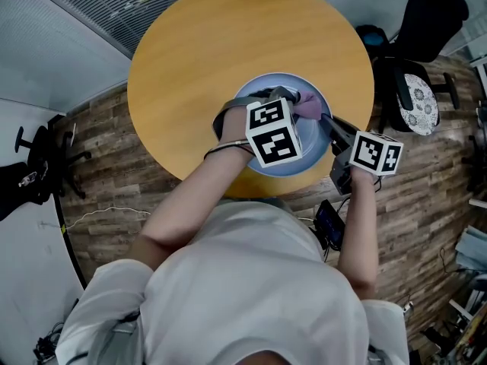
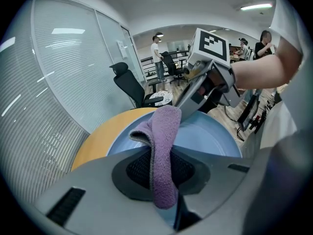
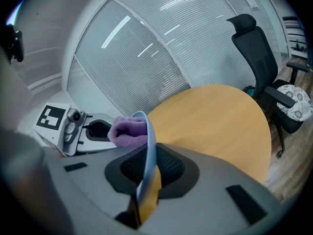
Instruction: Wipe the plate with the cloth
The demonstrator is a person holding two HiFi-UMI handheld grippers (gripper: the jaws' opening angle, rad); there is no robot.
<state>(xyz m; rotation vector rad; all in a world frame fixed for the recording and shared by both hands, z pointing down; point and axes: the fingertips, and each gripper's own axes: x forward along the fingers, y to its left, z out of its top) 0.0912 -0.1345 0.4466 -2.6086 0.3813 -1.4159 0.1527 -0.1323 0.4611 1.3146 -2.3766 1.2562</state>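
Left gripper view: the left tongs [image 2: 165, 176] clamp a purple cloth [image 2: 164, 131] over the blue plate [image 2: 212, 137]. The right tongs [image 3: 145, 177] pinch that plate's rim above the wooden surface [image 3: 220, 116].

The round yellow wooden tabletop [image 1: 228, 44] lies open beyond the pale-blue round plate [image 1: 312, 147]; a black office chair [image 1: 426, 21] stands off right.
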